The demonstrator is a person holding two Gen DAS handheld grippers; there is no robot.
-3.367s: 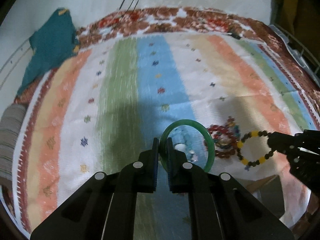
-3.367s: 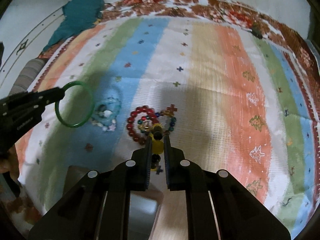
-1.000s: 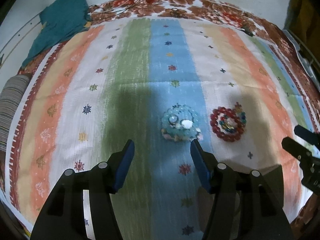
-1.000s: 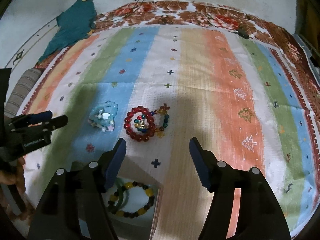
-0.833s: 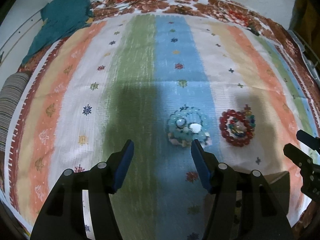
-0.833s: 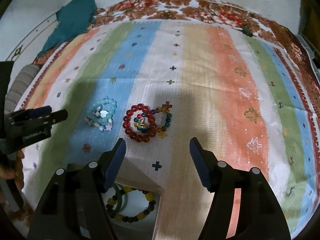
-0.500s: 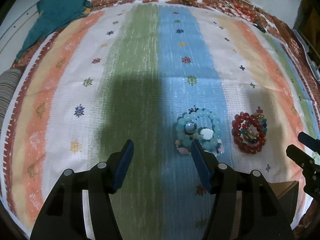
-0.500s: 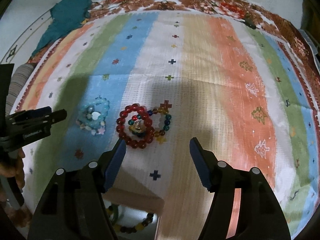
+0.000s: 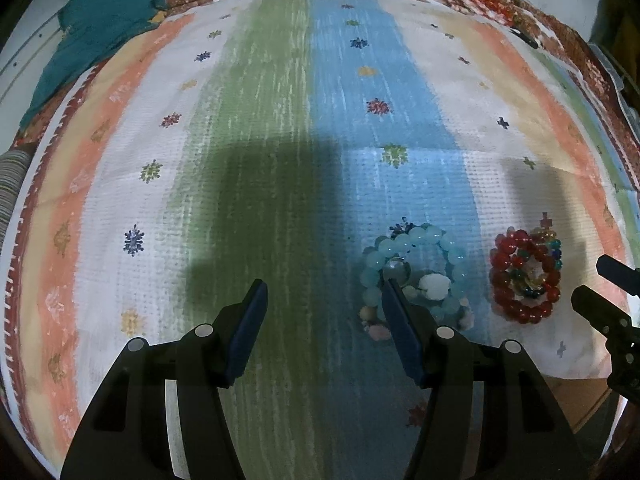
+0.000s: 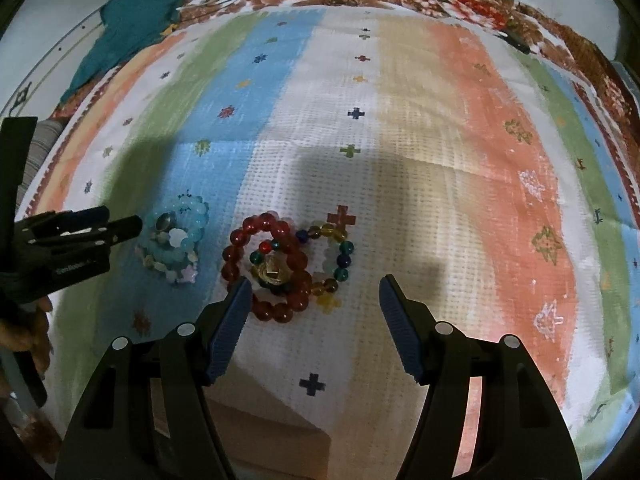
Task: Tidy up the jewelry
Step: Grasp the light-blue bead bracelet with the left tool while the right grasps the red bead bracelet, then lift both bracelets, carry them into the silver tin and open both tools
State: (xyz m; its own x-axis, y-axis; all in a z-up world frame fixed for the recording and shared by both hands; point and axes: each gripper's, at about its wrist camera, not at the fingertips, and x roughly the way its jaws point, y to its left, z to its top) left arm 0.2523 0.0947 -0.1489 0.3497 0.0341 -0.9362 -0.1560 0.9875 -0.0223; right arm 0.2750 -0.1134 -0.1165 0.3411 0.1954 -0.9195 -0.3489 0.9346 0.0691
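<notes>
A pile of pale blue bead bracelets (image 9: 416, 272) (image 10: 176, 240) lies on the striped cloth. A red bead bracelet with multicoloured beads (image 9: 524, 276) (image 10: 276, 268) lies right of it. My left gripper (image 9: 322, 294) is open and empty, its right finger (image 9: 396, 312) at the left edge of the blue pile. My right gripper (image 10: 314, 290) is open and empty, low over the cloth, its left finger (image 10: 232, 320) at the red bracelet's near edge. Each gripper also shows in the other's view: the right (image 9: 600, 288), the left (image 10: 120, 226).
A cardboard box (image 10: 264, 432) sits at the cloth's near edge under the right gripper; its corner shows in the left wrist view (image 9: 576, 396). A teal cloth (image 9: 100, 28) lies at the far left corner. A small dark object (image 10: 516, 42) lies far right.
Both grippers released the green bangle and the dark-and-yellow bead bracelet into the box, opened, and have since moved forward and down toward the piles on the cloth.
</notes>
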